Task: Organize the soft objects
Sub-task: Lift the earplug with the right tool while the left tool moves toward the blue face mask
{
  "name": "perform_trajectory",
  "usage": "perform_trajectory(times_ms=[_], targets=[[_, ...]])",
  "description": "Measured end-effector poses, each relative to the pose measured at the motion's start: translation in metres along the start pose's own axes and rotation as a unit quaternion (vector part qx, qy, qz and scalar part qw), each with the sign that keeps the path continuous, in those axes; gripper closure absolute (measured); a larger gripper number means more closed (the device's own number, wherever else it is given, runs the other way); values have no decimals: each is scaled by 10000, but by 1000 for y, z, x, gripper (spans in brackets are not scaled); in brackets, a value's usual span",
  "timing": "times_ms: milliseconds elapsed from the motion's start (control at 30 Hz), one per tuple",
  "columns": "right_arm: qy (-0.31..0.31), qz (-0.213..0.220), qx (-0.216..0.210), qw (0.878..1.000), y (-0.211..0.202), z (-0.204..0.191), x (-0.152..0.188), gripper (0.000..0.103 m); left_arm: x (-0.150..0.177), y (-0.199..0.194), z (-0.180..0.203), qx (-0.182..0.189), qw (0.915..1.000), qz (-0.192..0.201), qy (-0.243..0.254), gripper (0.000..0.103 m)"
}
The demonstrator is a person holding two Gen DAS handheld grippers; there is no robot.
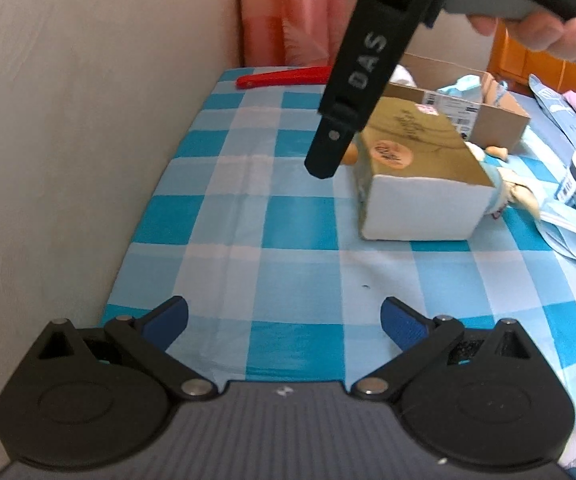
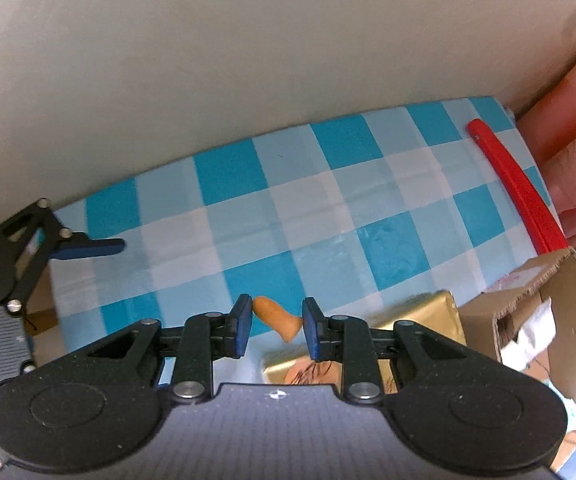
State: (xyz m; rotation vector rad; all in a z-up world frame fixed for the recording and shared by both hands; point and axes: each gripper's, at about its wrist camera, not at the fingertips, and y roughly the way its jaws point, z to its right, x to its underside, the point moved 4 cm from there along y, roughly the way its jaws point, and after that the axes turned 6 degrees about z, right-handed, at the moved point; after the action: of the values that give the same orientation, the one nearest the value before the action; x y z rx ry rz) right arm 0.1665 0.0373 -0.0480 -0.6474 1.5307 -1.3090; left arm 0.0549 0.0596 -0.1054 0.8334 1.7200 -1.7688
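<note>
The right gripper (image 2: 276,330) is pinching the doll's leg (image 2: 278,317) beside the gold box (image 2: 419,312); the left gripper (image 1: 284,320) is waiting wide open, empty. Next, probably lifting it clear.

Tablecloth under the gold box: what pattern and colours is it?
The tablecloth is checked in turquoise, pale blue and white squares; the left wrist view shows it best.

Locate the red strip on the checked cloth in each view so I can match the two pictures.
Left wrist view: the red strip lies at the cloth's far edge, upper centre, just left of the right hand-held gripper.
Right wrist view: the red strip runs down the right side, ending by the cardboard box.
Shared landmark: the gold-wrapped box.
</note>
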Motion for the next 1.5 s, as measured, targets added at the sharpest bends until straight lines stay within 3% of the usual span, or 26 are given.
perform_trajectory(times_ms=[533,1033,1233,1500], targets=[[649,665,124,9956,-75,-1,74,72,-15,-28,45,596,9961,308,568,1],[1624,867,358,9823,-96,20,157,72,-23,-27,96,1117,9849,425,1251,1],[1887,895,443,9769,-100,28,175,71,-24,-26,118,1480,9763,456,1514,4],[2025,1011,536,9726,-109,36,184,71,-28,-23,167,2184,9506,700,2094,8]])
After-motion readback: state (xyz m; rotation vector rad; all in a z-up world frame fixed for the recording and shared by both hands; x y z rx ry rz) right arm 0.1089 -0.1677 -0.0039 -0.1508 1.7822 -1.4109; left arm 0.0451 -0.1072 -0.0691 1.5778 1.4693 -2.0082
